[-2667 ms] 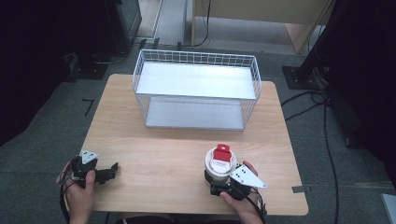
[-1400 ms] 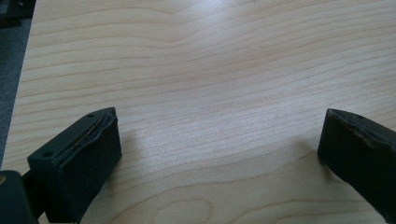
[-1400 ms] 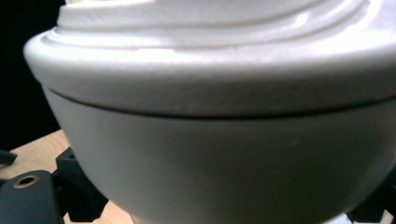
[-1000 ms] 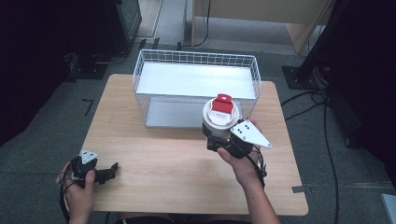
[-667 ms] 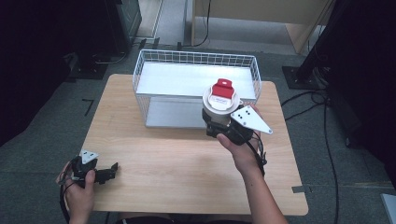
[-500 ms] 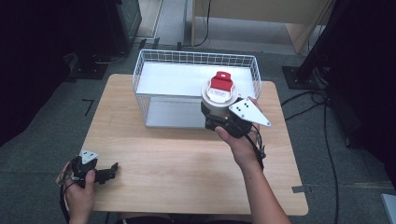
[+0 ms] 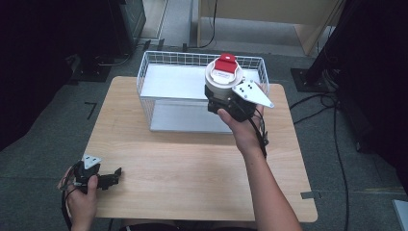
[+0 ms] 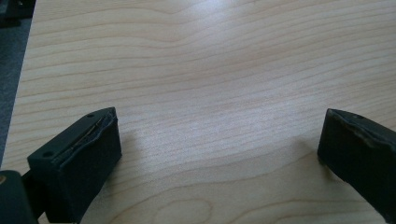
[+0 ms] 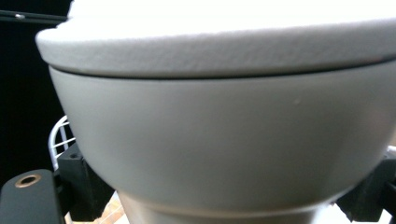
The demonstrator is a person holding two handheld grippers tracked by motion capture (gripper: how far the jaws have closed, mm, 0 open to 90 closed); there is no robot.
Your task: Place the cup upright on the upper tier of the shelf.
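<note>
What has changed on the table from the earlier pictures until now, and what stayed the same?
The right gripper, shut on the white container with the red lid, lifted it from the table's near edge and carried it forward, up over the wire basket. The left gripper stayed open at the near left corner, and the basket did not move.

Wood table (image 7: pixel 192 163) on grey floor (image 7: pixel 43 139), black stands & cables (image 7: pixel 337 144) around it.
</note>
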